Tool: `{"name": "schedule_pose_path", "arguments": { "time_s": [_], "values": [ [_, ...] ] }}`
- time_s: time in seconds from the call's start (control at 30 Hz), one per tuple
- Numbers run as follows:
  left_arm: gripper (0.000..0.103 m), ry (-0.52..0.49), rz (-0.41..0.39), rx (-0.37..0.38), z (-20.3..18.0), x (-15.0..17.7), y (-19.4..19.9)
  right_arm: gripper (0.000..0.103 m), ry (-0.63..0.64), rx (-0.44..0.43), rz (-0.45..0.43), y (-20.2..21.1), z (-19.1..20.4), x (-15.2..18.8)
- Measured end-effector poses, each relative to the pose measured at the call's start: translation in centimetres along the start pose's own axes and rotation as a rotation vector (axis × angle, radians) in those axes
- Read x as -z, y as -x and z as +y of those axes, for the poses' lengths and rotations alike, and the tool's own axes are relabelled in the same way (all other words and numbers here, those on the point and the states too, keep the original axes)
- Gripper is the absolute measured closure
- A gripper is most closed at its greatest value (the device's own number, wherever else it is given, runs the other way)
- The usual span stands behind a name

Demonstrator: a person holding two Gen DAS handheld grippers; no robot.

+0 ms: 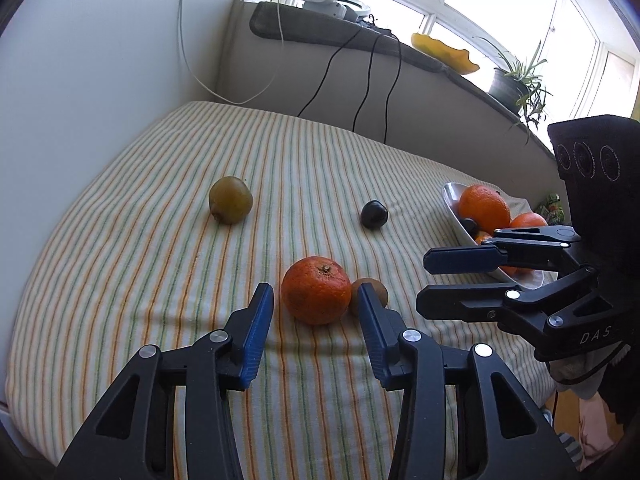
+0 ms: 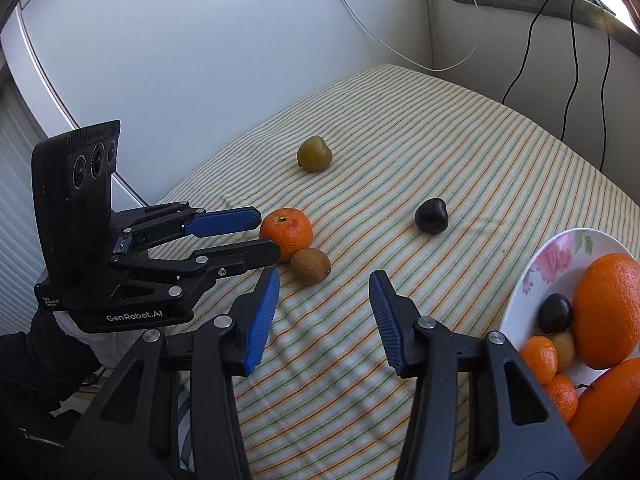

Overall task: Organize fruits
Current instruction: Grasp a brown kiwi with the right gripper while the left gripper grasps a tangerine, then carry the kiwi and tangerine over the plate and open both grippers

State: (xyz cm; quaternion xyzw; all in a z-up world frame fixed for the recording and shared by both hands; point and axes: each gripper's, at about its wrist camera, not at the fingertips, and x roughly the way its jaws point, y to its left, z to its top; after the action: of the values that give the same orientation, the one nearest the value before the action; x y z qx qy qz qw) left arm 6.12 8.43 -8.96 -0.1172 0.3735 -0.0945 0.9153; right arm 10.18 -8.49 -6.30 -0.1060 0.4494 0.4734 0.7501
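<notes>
A mandarin (image 1: 316,295) (image 2: 286,232) lies on the striped cloth, touching a brown kiwi (image 1: 374,292) (image 2: 310,266) on its right. My left gripper (image 1: 316,294) (image 2: 266,236) is open, its jaws on either side of the mandarin, not touching it. A green fruit (image 1: 230,199) (image 2: 314,153) and a dark plum (image 1: 374,214) (image 2: 431,216) lie farther back. My right gripper (image 2: 324,284) (image 1: 422,282) is open and empty above the cloth, left of a floral plate (image 2: 560,248) (image 1: 454,196) with oranges, mandarins, a kiwi and a plum.
The striped cloth (image 1: 160,240) covers a table against a white wall (image 1: 80,60). Black and white cables (image 1: 360,80) hang down behind it. The sill holds a yellow dish (image 1: 444,50) and a potted plant (image 1: 516,80).
</notes>
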Motion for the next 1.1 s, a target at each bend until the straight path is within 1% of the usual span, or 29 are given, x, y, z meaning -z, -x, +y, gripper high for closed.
{"name": "schedule_pose_path", "arguments": {
  "time_s": [0.27, 0.4, 0.47, 0.6, 0.67, 0.8, 0.83, 0.87, 0.9, 1.1],
  "values": [
    [0.061, 0.002, 0.012, 0.015, 0.4, -0.3, -0.7, 0.058, 0.031, 0.003, 0.045, -2.1, 0.4, -0.3],
    [0.067, 0.0, 0.01, 0.03, 0.4, -0.3, -0.8, 0.059, 0.054, 0.012, 0.063, -3.1, 0.6, -0.5],
    [0.067, -0.001, 0.009, 0.033, 0.4, -0.4, -0.8, 0.06, 0.058, 0.017, 0.07, -3.5, 0.6, -0.6],
    [0.068, -0.003, 0.006, 0.033, 0.4, -0.5, -0.9, 0.061, 0.069, 0.03, 0.076, -4.0, 0.7, -0.5],
    [0.068, -0.005, 0.006, 0.032, 0.3, -0.5, -0.9, 0.063, 0.074, 0.035, 0.076, -4.3, 0.8, -0.6],
    [0.068, -0.005, 0.006, 0.03, 0.4, -0.5, -0.9, 0.064, 0.084, 0.032, 0.075, -4.8, 0.9, -0.8],
    [0.068, -0.005, 0.006, 0.03, 0.3, -0.5, -0.9, 0.067, 0.087, 0.031, 0.076, -4.8, 0.9, -0.9],
    [0.068, -0.005, 0.006, 0.029, 0.3, -0.5, -0.9, 0.075, 0.091, 0.027, 0.075, -4.8, 1.0, -0.9],
    [0.068, -0.008, 0.005, 0.026, 0.3, -0.5, -0.9, 0.077, 0.091, 0.02, 0.073, -4.8, 1.2, -1.0],
    [0.069, -0.005, 0.003, 0.022, 0.2, -0.4, -0.8, 0.077, 0.105, 0.046, 0.062, -4.6, 1.9, -1.0]
  ]
}}
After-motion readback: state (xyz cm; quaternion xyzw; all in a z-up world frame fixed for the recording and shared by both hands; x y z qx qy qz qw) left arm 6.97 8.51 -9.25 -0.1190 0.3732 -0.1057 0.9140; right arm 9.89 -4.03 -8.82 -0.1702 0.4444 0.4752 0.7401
